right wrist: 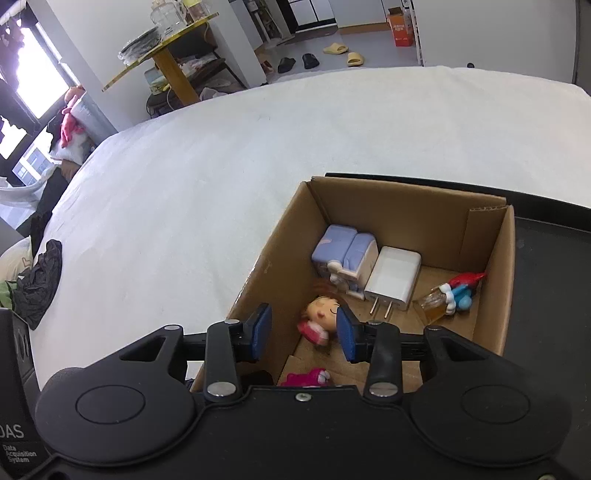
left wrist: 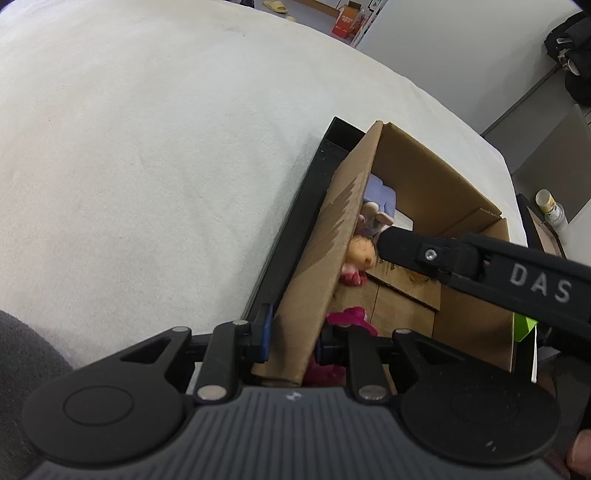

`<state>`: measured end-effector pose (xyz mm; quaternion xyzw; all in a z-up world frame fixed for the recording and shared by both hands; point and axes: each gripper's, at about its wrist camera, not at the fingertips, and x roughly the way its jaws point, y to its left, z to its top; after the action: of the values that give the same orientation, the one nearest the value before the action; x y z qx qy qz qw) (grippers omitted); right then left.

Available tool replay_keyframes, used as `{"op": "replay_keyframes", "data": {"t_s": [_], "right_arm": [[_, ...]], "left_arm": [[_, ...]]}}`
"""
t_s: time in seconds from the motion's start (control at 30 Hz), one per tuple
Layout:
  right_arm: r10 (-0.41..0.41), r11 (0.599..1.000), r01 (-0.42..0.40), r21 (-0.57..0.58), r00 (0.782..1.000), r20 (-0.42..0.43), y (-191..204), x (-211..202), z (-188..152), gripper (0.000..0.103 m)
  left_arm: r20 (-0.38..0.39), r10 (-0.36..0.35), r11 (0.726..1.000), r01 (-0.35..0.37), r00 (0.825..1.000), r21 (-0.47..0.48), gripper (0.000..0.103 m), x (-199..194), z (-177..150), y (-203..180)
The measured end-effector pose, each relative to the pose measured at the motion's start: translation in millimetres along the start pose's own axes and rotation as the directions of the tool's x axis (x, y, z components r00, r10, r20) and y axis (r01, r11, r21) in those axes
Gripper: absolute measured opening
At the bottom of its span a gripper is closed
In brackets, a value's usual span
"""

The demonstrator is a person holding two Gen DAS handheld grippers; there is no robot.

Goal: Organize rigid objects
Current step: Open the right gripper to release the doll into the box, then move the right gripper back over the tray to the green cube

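A cardboard box (right wrist: 495, 280) stands in a black tray (right wrist: 546, 266) on the white bed. Inside lie a purple block toy (right wrist: 343, 254), a white charger (right wrist: 393, 277), a doll head figure (right wrist: 321, 314), a blue and red figure (right wrist: 460, 291) and a pink toy (right wrist: 304, 377). My right gripper (right wrist: 303, 334) is open and empty above the box's near left corner. My left gripper (left wrist: 291, 338) is closed on the box's near wall (left wrist: 317, 258), one finger outside and one inside. The right gripper's body (left wrist: 480, 269) reaches over the box in the left wrist view.
The white bed surface (right wrist: 221, 166) stretches left and beyond the tray. Dark clothing (right wrist: 40, 280) lies at the bed's left edge. A side table (right wrist: 166, 48), slippers (right wrist: 343, 51) and an orange carton (right wrist: 400, 26) stand on the floor beyond.
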<state>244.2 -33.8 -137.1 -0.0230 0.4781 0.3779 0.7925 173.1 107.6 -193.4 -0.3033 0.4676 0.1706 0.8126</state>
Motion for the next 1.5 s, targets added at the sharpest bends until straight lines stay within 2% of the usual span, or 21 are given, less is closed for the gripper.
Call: {"op": "replay_keyframes", "data": {"t_s": [0.3,0.83,1.07,1.5], "right_arm": [[-0.020,0.998,0.022,-0.064,1.000,0.024,5.1,-23.5,-6.3,0.040],[-0.110,0.982,0.119,-0.144,0.991,0.072,-1.4,-60.6,-24.8,0.040],[-0.139,0.978,0.152,-0.142,0.986,0.096,-11.9,-73.1,-33.6,0.040],[-0.206,0.969,0.222,-0.106,0.968,0.144,-39.0,-93.1,-49.3,0.049]], "left_arm": [[0.006,0.013,1.000,-0.013,1.000,0.002,0.020,0.5,-1.7,-3.3],[0.011,0.039,0.999,-0.039,0.999,0.000,0.019,2.0,-1.3,-6.4],[0.017,0.057,0.998,-0.057,0.998,0.013,0.019,2.4,-2.1,-9.9],[0.020,0.093,0.995,-0.093,0.995,0.028,0.018,4.9,-2.5,-16.8]]}}
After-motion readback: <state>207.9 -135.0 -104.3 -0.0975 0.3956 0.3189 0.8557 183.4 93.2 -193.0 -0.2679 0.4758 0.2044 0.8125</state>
